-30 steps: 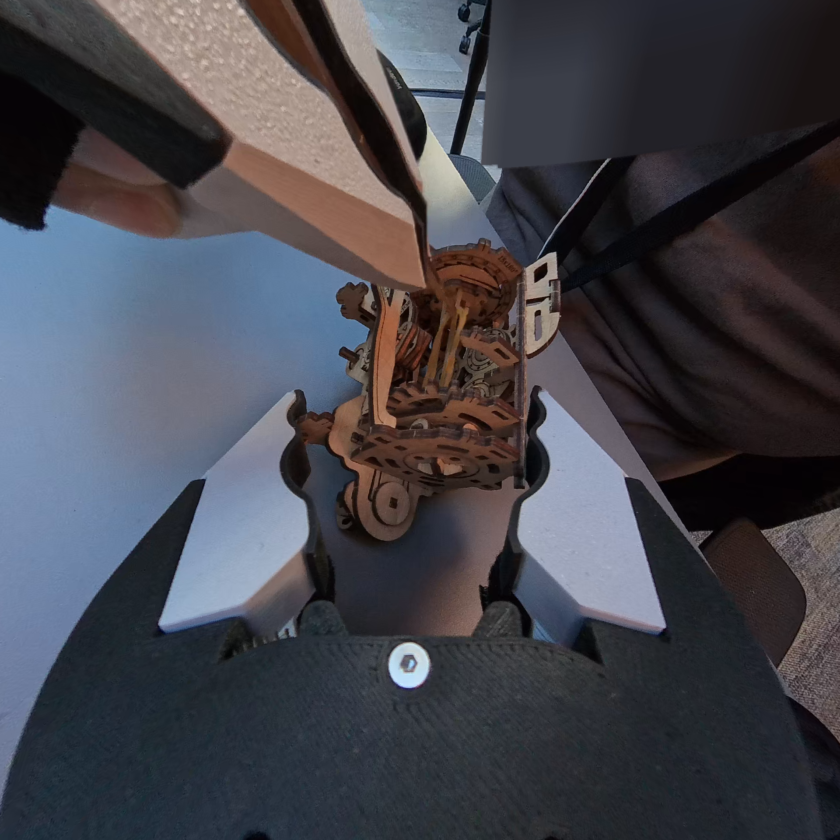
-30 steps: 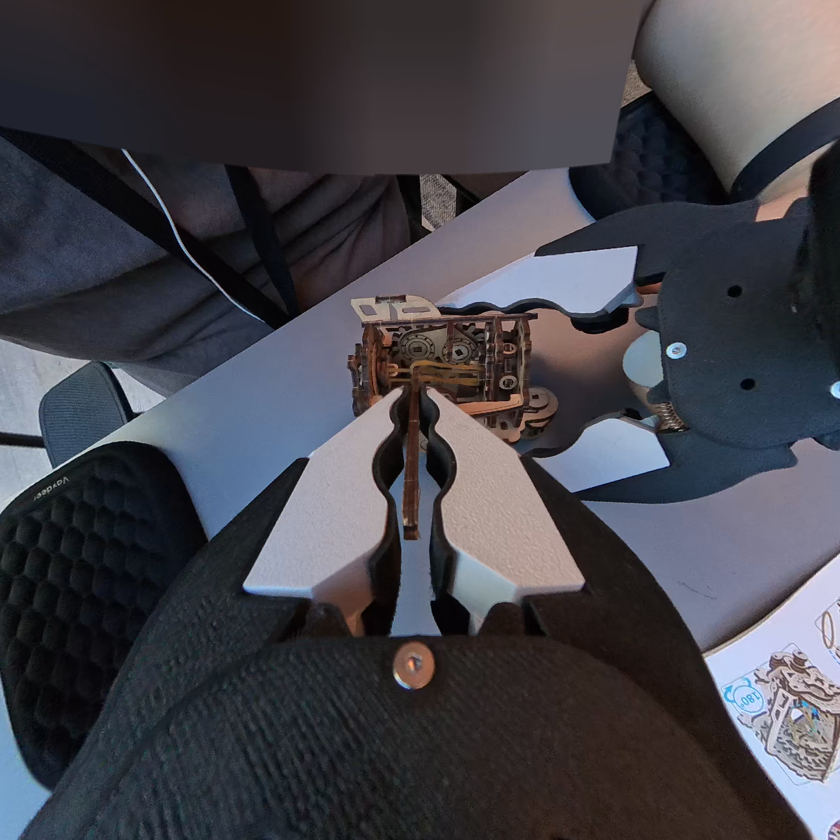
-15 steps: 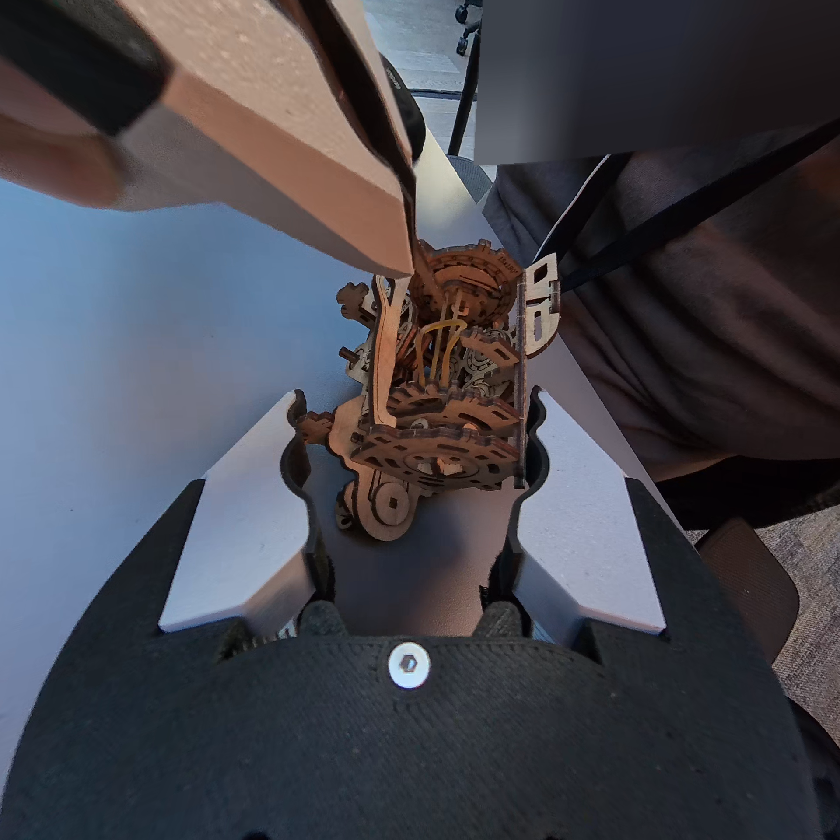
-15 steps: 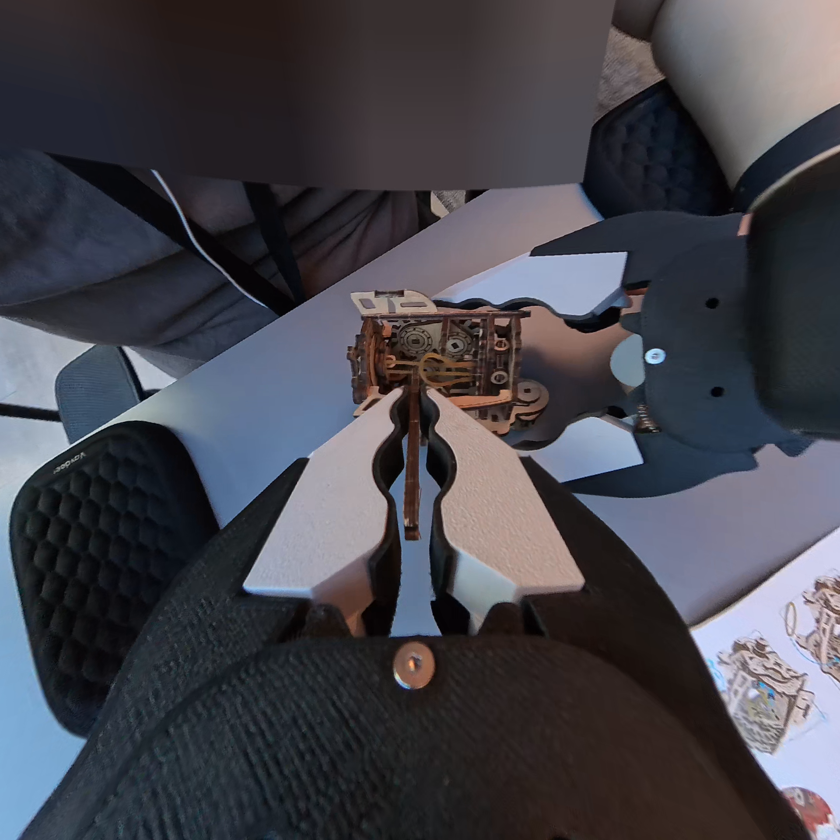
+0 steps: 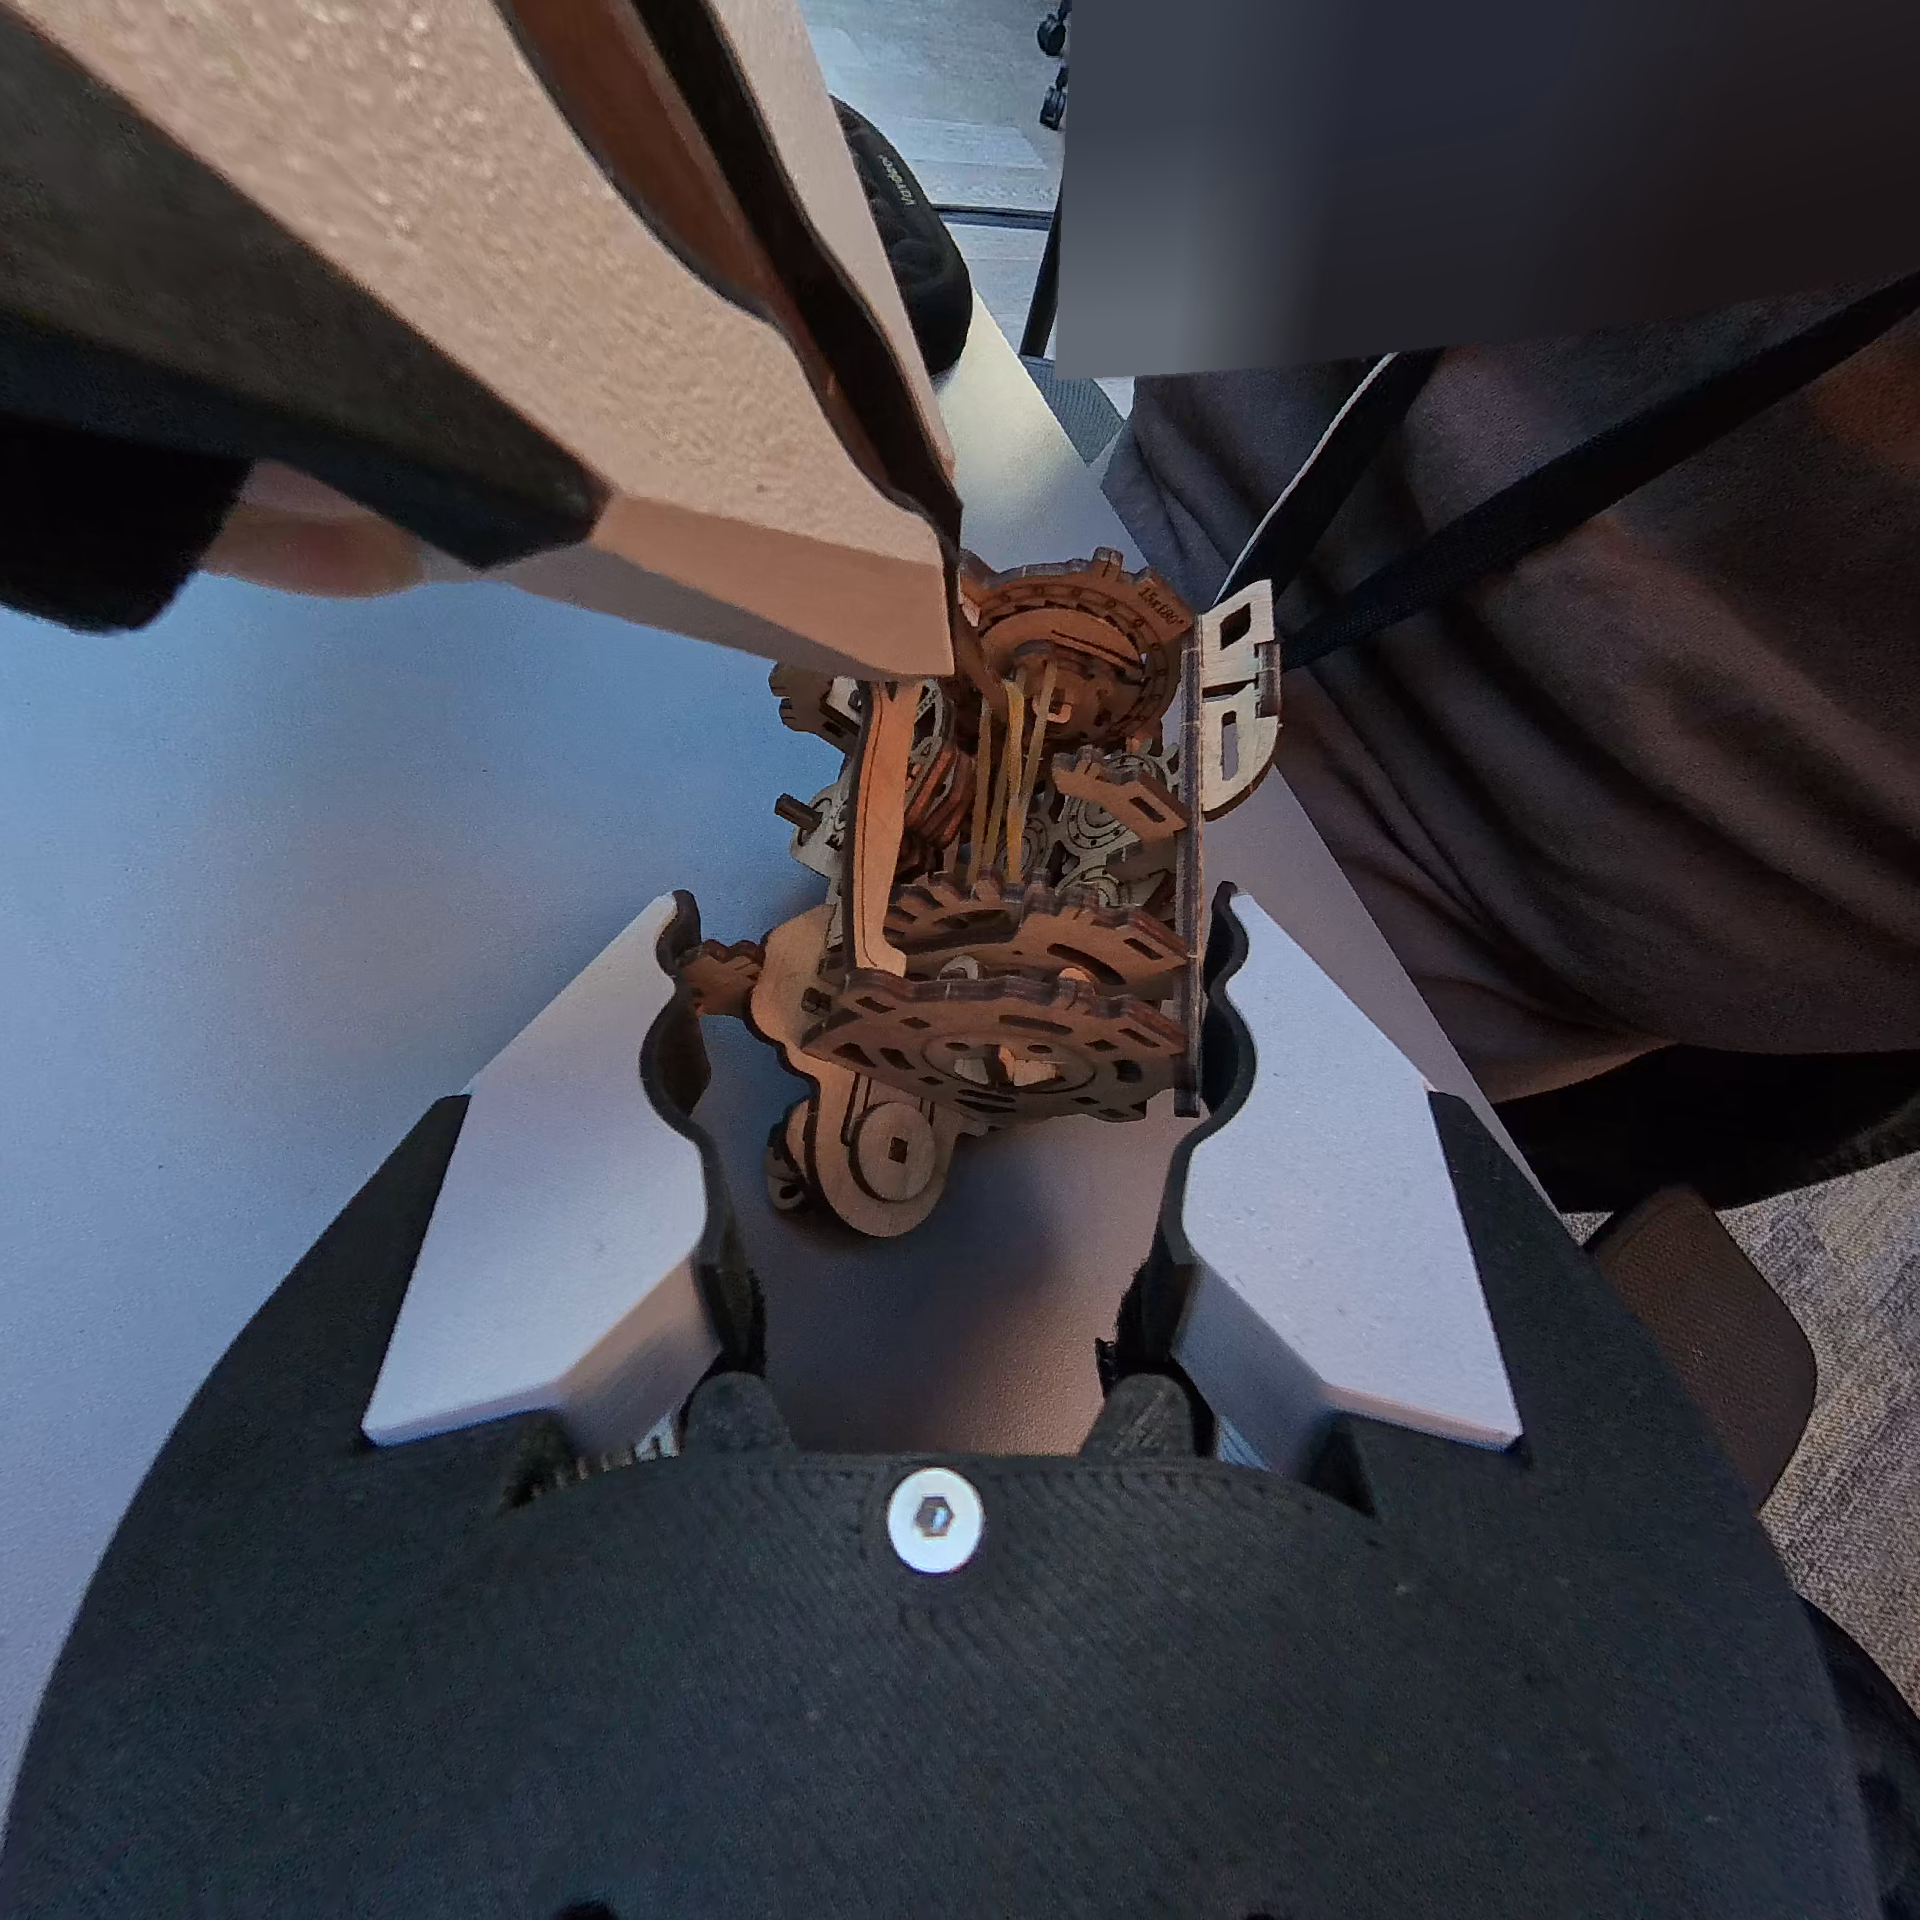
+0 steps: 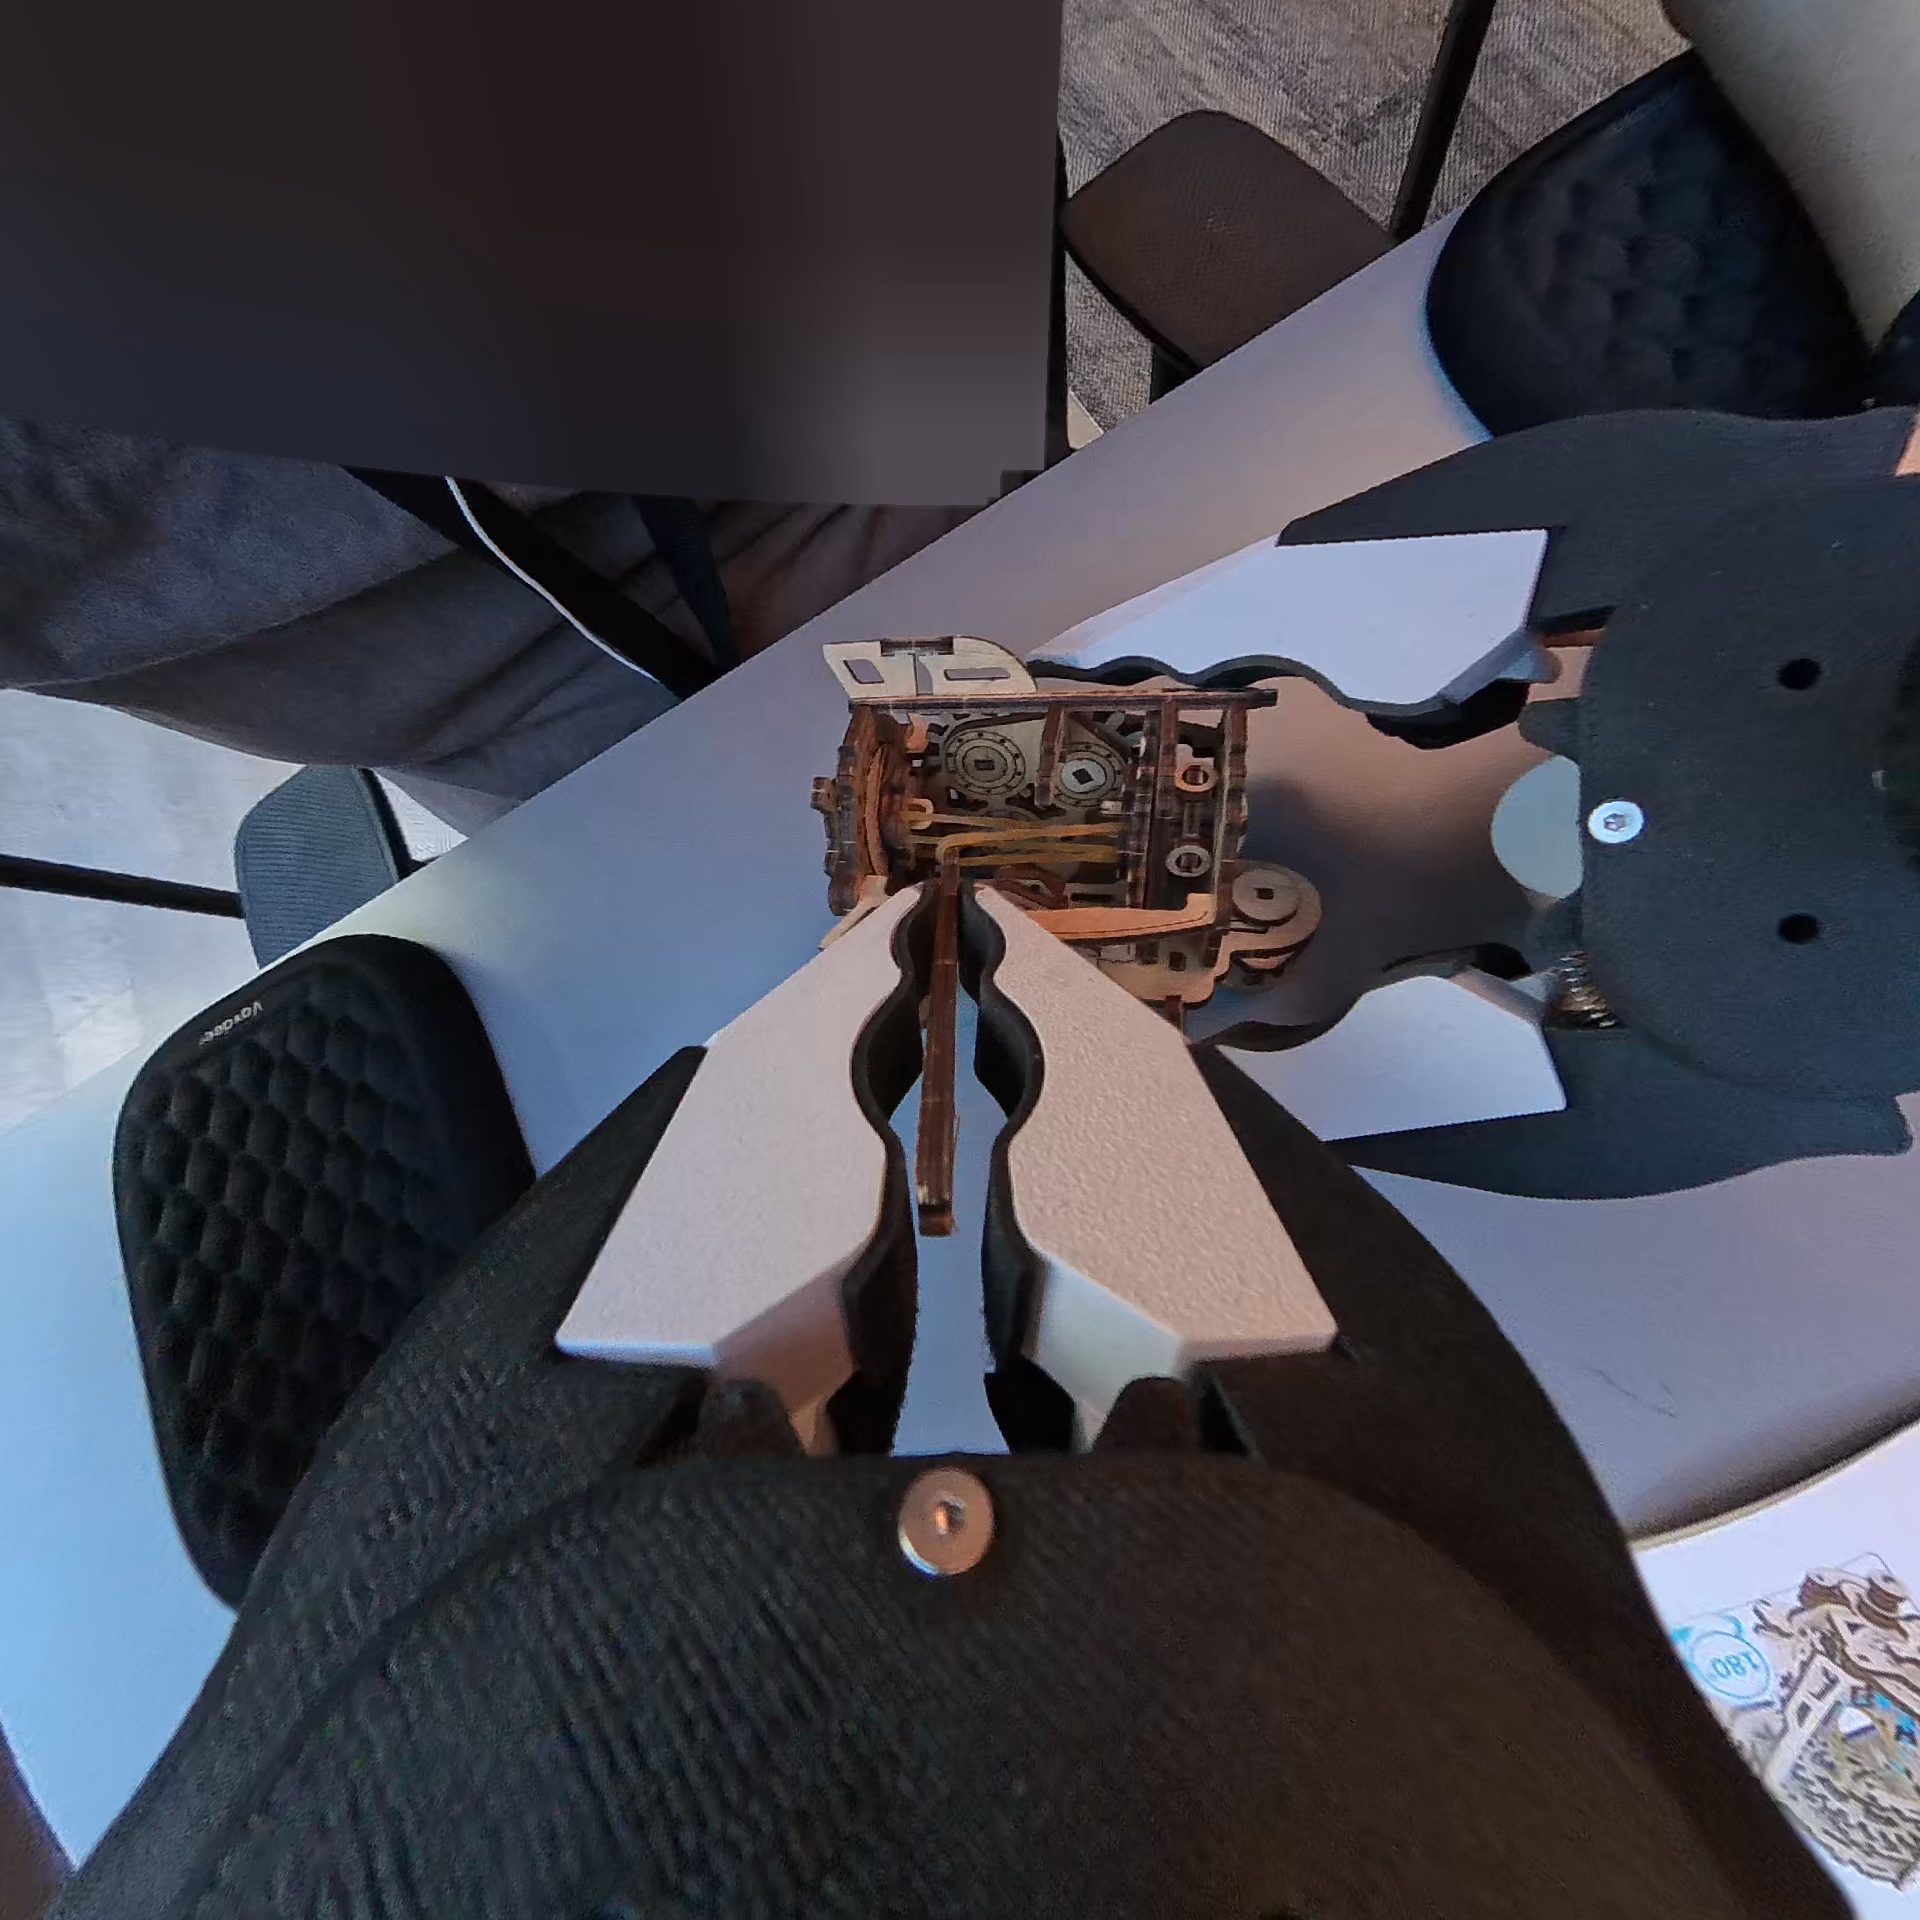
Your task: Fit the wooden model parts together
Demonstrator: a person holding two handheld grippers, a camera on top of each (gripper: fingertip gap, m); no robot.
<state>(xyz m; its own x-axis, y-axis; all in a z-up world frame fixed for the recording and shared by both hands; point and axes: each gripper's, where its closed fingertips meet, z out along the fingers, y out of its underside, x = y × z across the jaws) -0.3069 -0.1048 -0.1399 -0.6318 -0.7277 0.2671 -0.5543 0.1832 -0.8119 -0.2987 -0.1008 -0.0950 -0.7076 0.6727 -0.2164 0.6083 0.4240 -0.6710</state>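
The wooden gear model stands on the white table, with yellow rubber bands stretched inside it. My left gripper is closed against both of its sides; the right finger touches its side plate. In the right wrist view the model sits between the left gripper's fingers. My right gripper is shut on a thin wooden strip. The strip's tip reaches into the model at the rubber bands. The right gripper comes down from the upper left in the left wrist view.
A person in grey clothing sits close behind the table edge. A black honeycomb chair pad is at the left and another at the top right. A printed instruction sheet lies at the lower right. About 5 cm separates my left fingertips from my right.
My right gripper has shifted and tilted a little, with the strip's tip kept at the rubber bands. The left gripper and the model have not moved.
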